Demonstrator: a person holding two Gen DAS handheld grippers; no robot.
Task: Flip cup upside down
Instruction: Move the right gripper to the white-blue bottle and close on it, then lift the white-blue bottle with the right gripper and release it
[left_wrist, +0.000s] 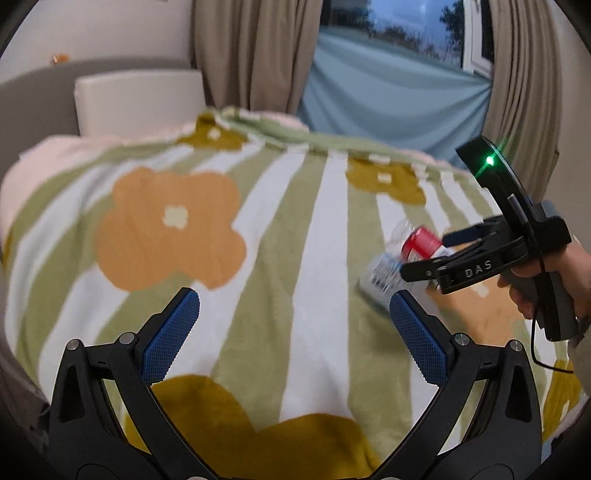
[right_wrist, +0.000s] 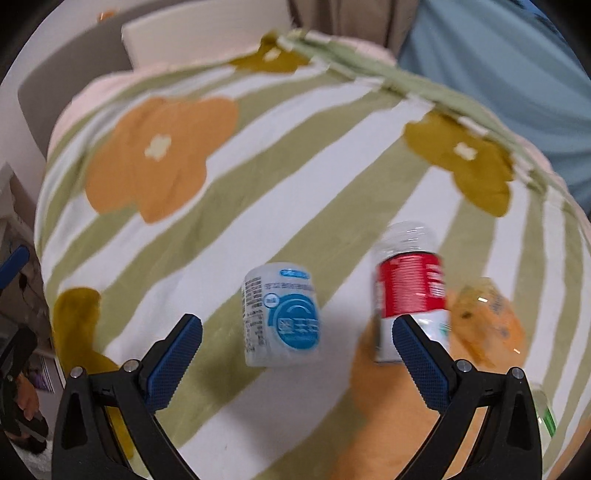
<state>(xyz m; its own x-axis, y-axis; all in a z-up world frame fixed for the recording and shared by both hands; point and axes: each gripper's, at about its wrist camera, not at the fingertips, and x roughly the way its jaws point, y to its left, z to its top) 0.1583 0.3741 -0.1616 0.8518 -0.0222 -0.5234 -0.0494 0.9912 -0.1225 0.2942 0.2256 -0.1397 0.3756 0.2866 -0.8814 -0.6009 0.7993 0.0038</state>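
Grippers both wide open, nothing held. Right gripper (right_wrist: 297, 330) hovers over the blanket (right_wrist: 295, 155), blue pads (right_wrist: 177, 354) at 7 and 5 o'clock of its view. Blue-label cup (right_wrist: 280, 314) sits between the fingers, just past the tips, not touching; which way up it sits, cannot tell through the blur. Red-label bottle (right_wrist: 410, 288) at 3 o'clock of the cup, partly behind the right pad. Orange container (right_wrist: 487, 321) just beyond it at 3 o'clock. Left gripper (left_wrist: 295, 325) is over bare blanket (left_wrist: 314, 229); the cup (left_wrist: 380, 277) is at its 2 o'clock, partly hidden behind the right gripper (left_wrist: 424, 254). Curtain (left_wrist: 255, 51) and window (left_wrist: 402, 29) are farthest back, at 12.
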